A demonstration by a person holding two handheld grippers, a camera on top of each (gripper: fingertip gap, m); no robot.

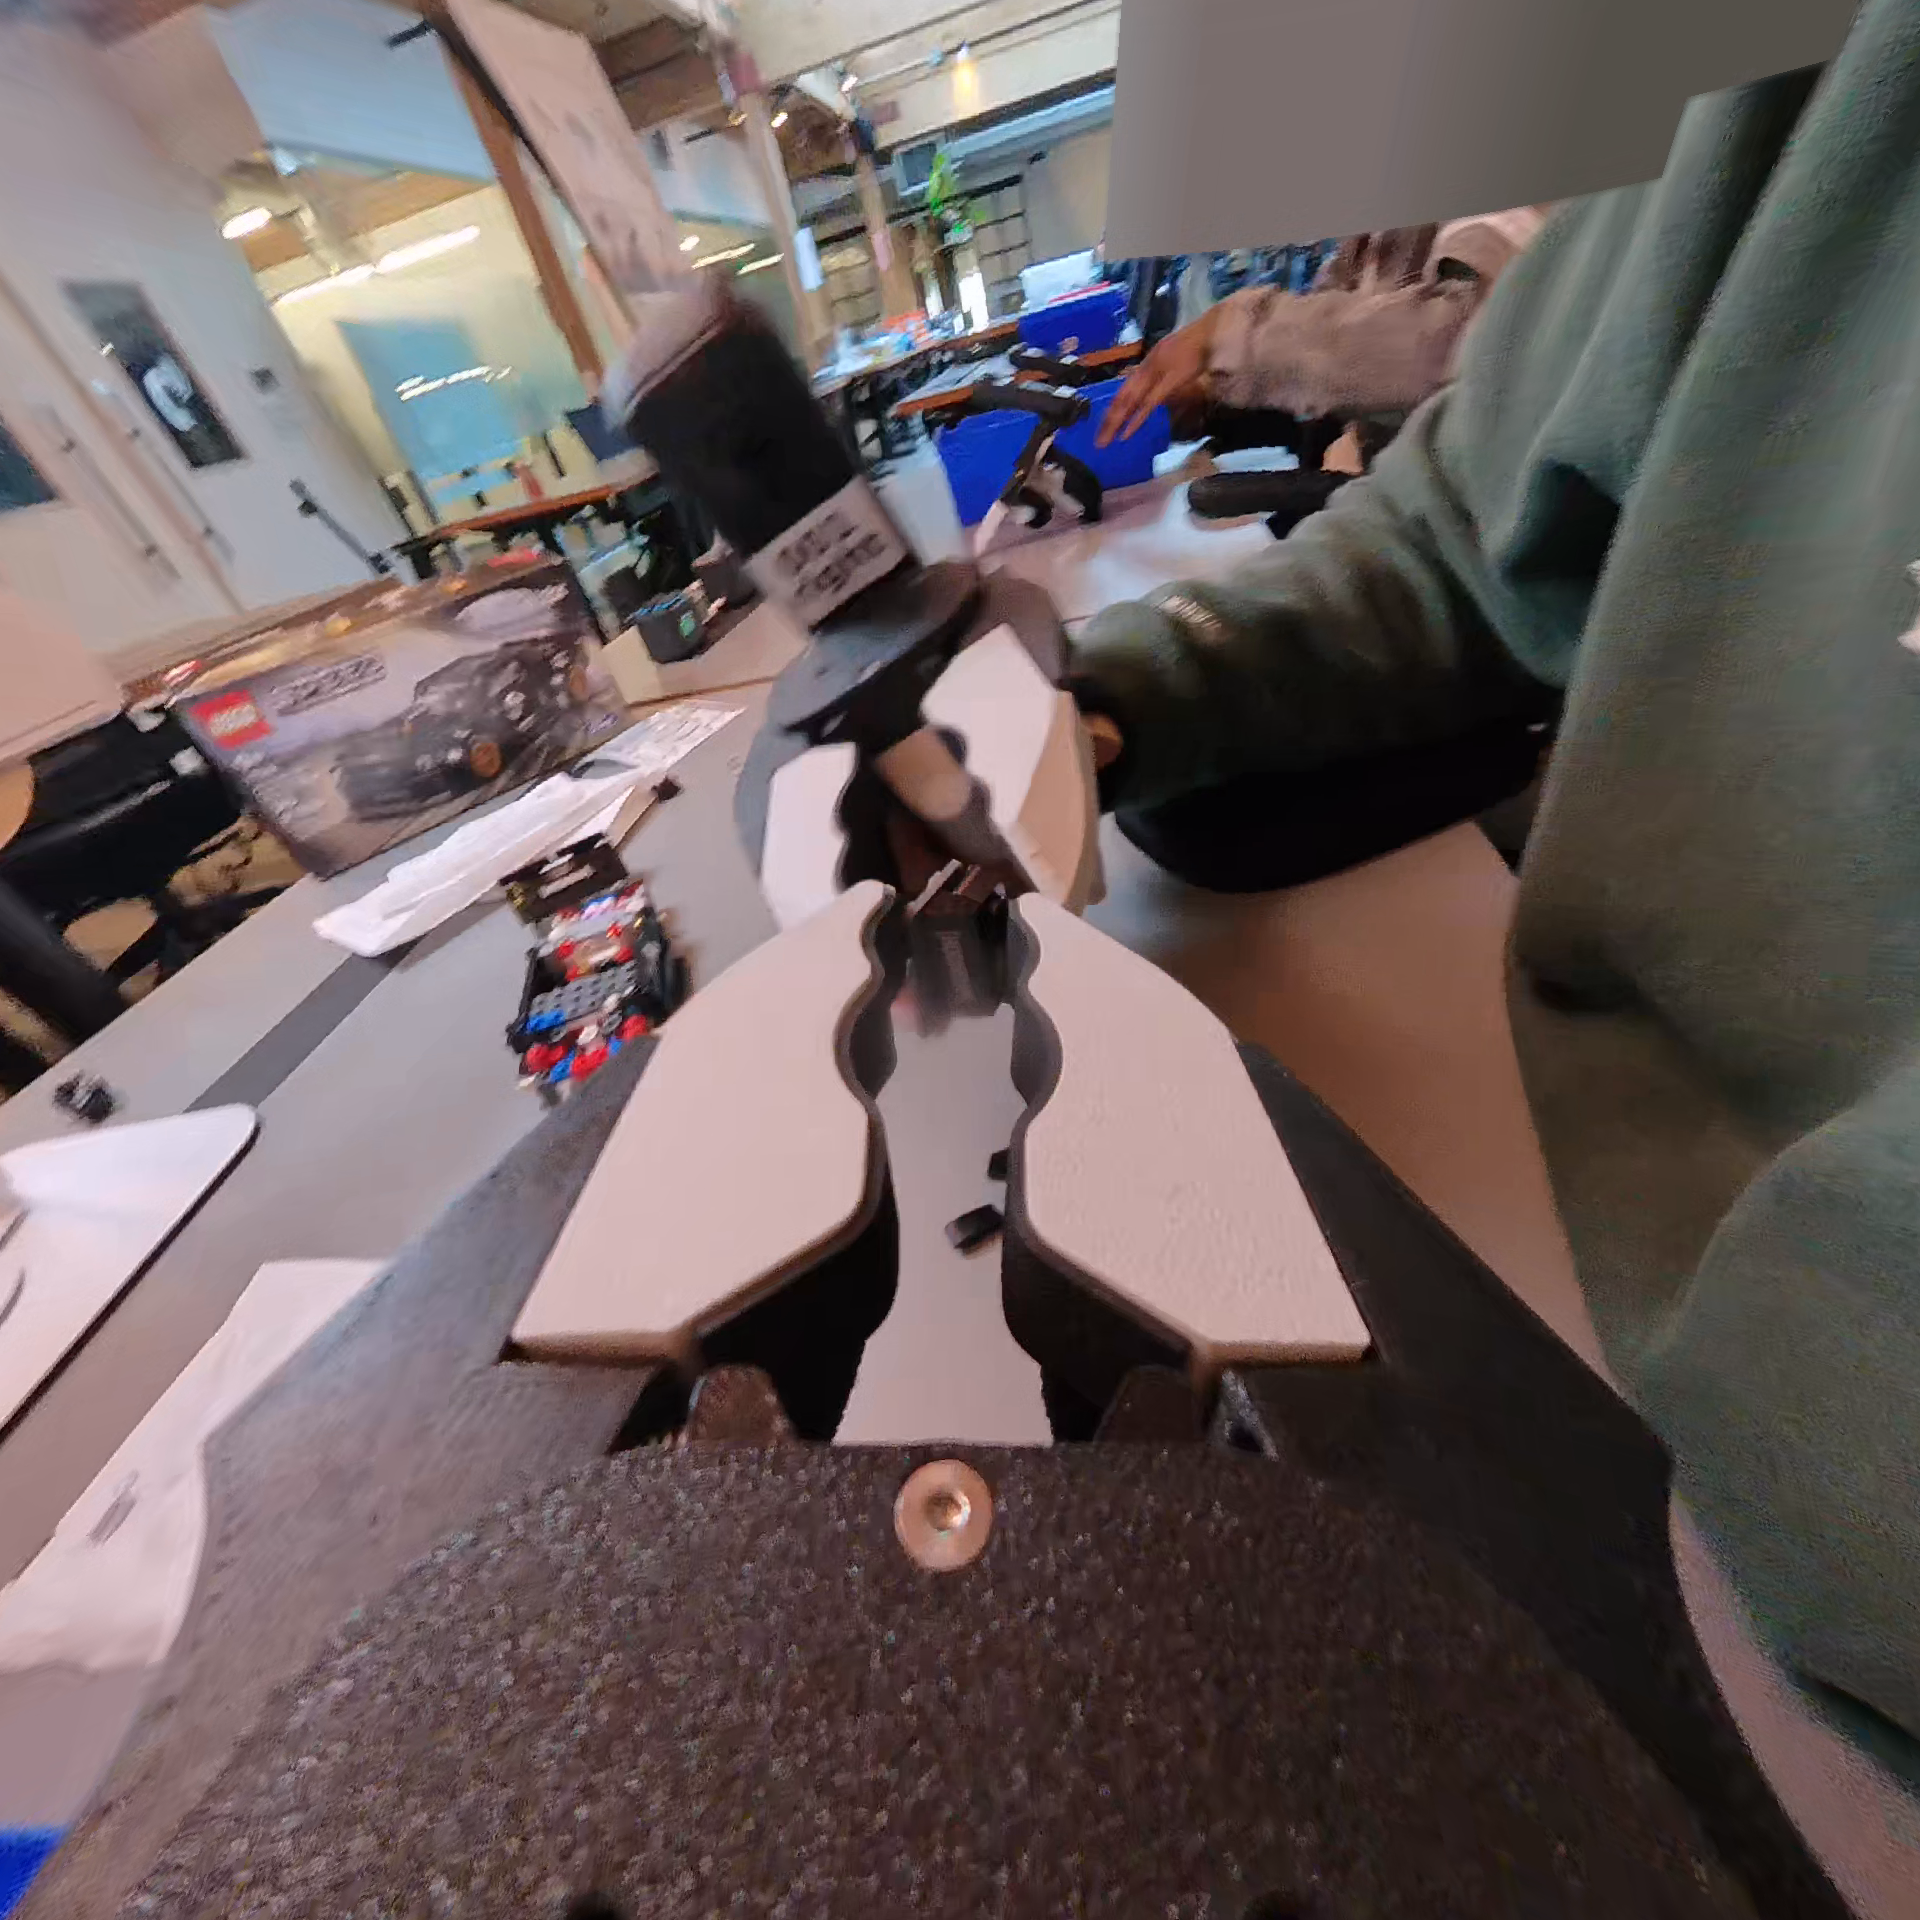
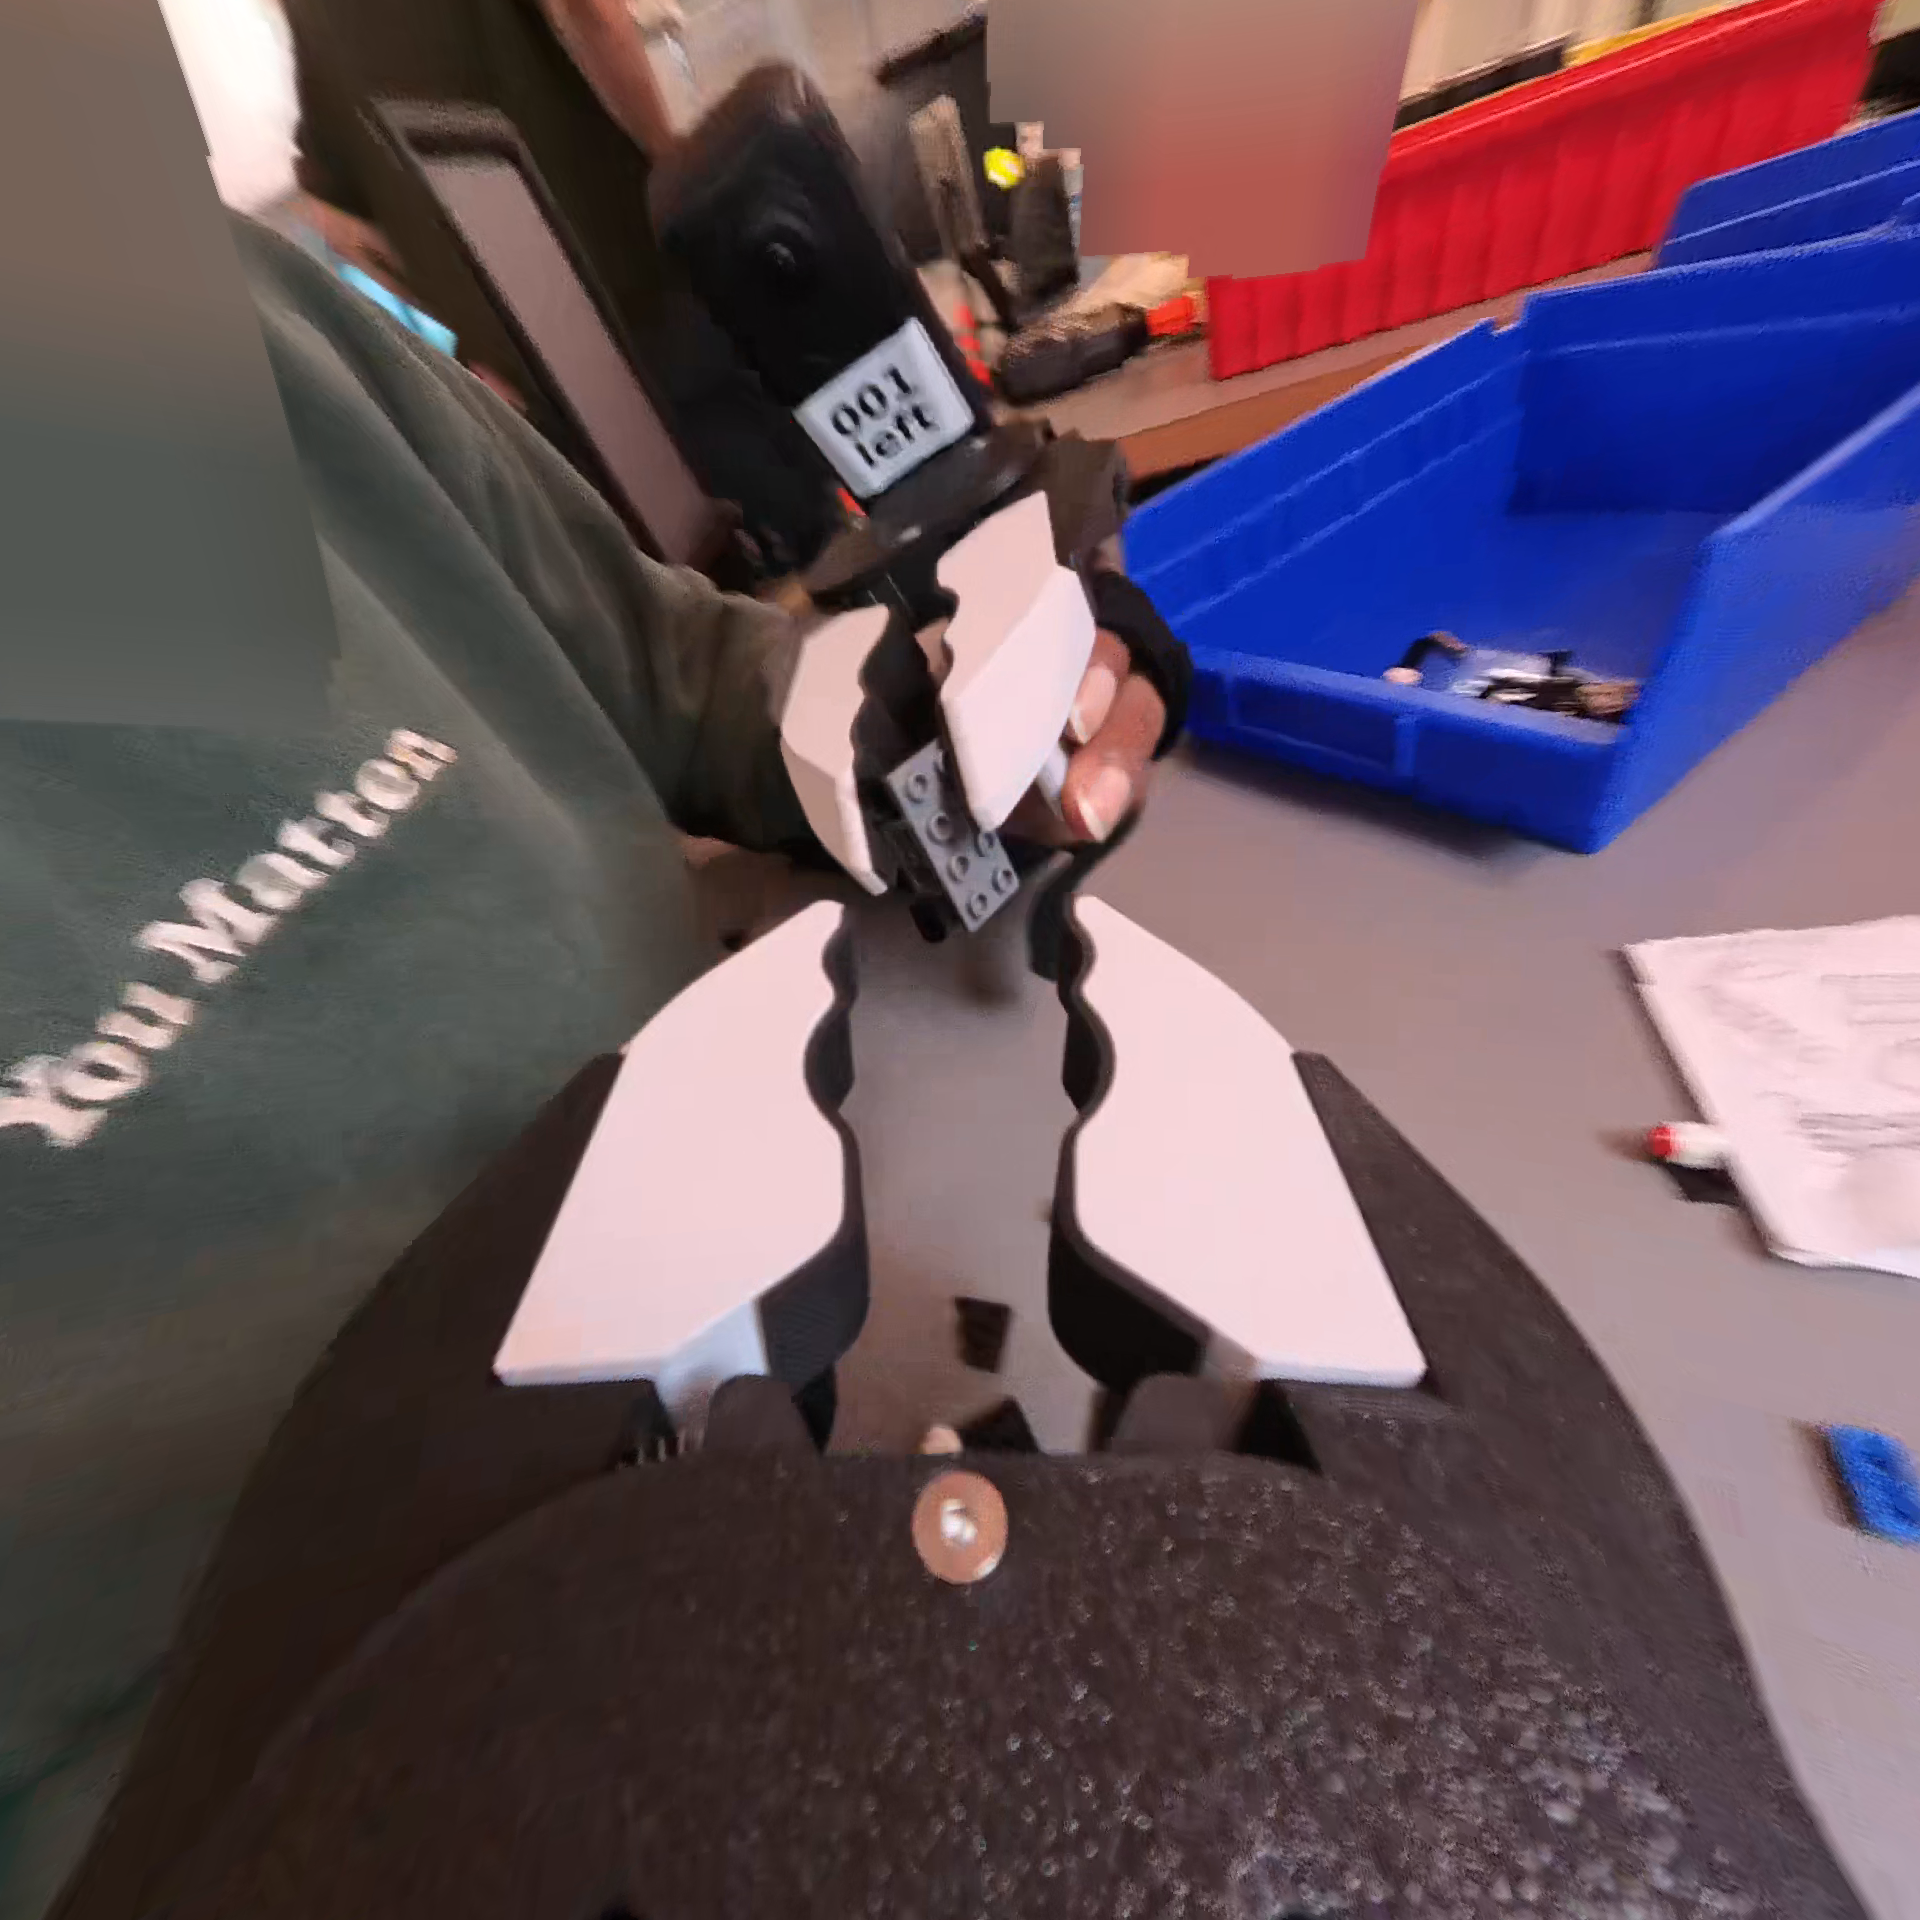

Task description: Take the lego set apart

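Left tool (image 2: 914,831) clamped on grey studded lego piece (image 2: 961,847), held above counter (image 2: 1455,987); long axis pointing into right tool (image 2: 956,935), gaping open, tips just short, dead ahead.

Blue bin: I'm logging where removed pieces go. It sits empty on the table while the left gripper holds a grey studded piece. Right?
Not quite. The blue bin isn't empty: the right wrist view shows a few dark pieces lying in it. It does sit on the table, and the left gripper does hold the grey studded piece.
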